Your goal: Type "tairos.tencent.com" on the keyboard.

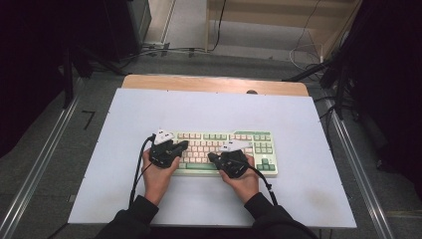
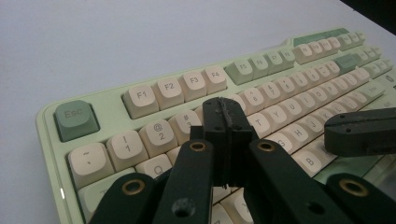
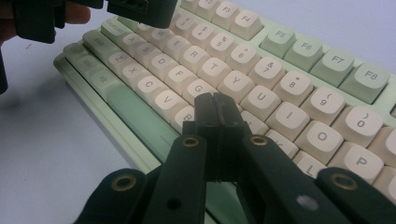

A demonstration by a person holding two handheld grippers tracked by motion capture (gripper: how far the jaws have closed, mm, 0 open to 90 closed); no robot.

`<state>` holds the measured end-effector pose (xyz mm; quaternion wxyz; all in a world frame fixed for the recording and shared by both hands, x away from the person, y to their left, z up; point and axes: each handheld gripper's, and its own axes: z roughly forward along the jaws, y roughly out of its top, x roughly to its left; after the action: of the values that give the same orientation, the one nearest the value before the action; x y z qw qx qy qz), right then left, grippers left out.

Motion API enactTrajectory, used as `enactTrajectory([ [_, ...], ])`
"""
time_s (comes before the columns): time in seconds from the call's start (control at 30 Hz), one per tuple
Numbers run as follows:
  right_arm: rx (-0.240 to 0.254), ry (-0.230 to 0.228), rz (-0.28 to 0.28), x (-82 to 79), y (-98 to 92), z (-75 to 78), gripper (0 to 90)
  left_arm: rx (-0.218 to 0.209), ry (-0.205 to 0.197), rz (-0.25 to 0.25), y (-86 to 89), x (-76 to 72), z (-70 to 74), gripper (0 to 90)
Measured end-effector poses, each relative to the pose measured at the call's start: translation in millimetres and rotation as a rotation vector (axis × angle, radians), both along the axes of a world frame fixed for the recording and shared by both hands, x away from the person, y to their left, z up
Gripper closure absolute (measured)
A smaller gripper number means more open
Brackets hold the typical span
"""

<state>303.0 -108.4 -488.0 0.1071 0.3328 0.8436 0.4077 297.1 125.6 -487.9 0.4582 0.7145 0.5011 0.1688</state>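
A white counter (image 1: 209, 107) with a wooden strip along its far edge is seen amid grey floor, cables and dark stands. A green-and-cream mechanical keyboard (image 1: 259, 142) is laid near the counter's front edge. The left gripper (image 2: 223, 114) is held over the keyboard's left end, the right gripper (image 3: 217, 109) over its middle; both pairs of jaws are pressed together, nothing clamped between them.
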Motion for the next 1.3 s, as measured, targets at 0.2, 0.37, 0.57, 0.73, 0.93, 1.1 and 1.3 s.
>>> enactTrajectory([
  [0.2, -0.005, -0.001, 0.002, -0.1, 0.9, -1.0, 88.3, 0.0, -0.001, -0.001, -0.2, -0.1, 0.1, 90.0],
  [0.37, -0.015, 0.004, 0.003, 0.4, 1.8, -3.4, 88.3, 0.001, 0.0, -0.001, -0.4, -0.3, 0.1, 90.0],
  [0.57, -0.01, 0.003, -0.001, -0.1, 1.1, -2.4, 88.3, -0.006, -0.003, 0.001, 0.1, -0.7, 0.7, 90.0],
  [0.73, 0.01, -0.011, -0.008, -0.3, -2.0, 3.1, 88.3, -0.008, -0.003, 0.002, 0.4, -0.6, 0.8, 90.0],
  [0.93, 0.017, -0.015, -0.014, 0.2, -4.2, 4.9, 88.3, -0.007, -0.011, 0.004, 1.2, -1.4, 1.9, 90.0],
  [1.1, 0.019, -0.016, -0.016, 0.1, -4.7, 5.6, 88.3, -0.007, -0.012, 0.002, 1.1, -1.9, 2.2, 90.0],
  [1.3, 0.026, -0.018, -0.02, 0.2, -6.3, 7.3, 88.3, -0.014, -0.014, 0.001, 0.1, -2.8, 2.8, 90.0],
])
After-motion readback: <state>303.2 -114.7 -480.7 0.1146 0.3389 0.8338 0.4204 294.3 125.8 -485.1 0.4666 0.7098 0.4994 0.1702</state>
